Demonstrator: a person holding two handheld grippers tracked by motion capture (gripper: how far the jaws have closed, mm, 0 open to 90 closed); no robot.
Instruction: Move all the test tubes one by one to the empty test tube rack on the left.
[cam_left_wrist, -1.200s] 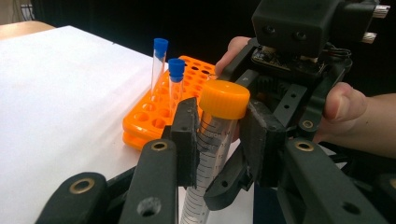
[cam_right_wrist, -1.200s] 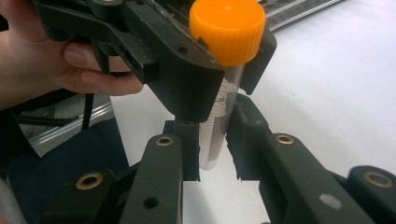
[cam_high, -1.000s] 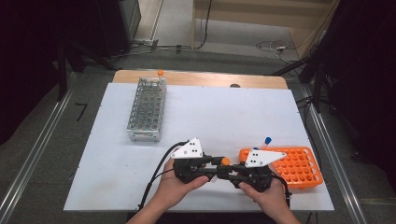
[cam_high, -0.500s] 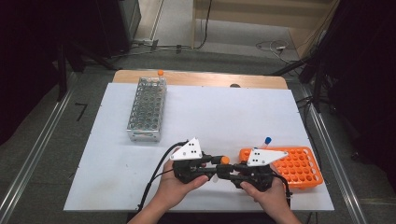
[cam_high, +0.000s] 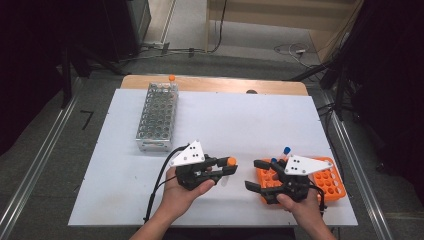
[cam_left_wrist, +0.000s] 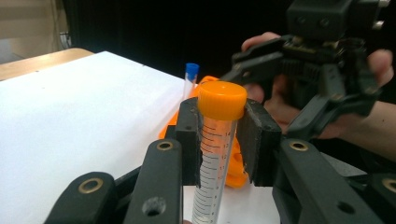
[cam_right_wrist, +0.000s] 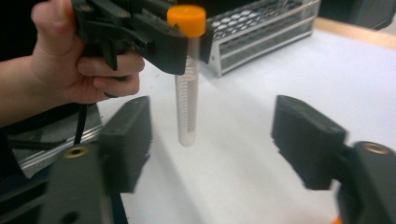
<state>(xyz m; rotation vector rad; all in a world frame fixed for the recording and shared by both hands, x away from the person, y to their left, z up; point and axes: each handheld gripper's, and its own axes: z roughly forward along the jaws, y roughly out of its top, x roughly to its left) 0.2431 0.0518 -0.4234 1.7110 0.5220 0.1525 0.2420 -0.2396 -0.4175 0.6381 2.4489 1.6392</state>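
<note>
Here the left hand-held gripper (cam_left_wrist: 219, 135) clamps the tube (cam_left_wrist: 212, 158) upright, orange cap up; right hand-held gripper (cam_right_wrist: 212, 140) gapes.

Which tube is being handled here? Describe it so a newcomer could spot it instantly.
On the white table, look near the front edge, left of the orange rack. The left tongs grip a clear graduated tube upright, just below its cap. Its cap is orange; the tubes standing in that rack have blue caps.

The left tool (cam_high: 226, 167) sits near the bench's near edge, its jaws clamped and pointing right. The right tool (cam_high: 253, 175) faces it just to the right, jaws spread wide, each gripped by one hand.
</note>
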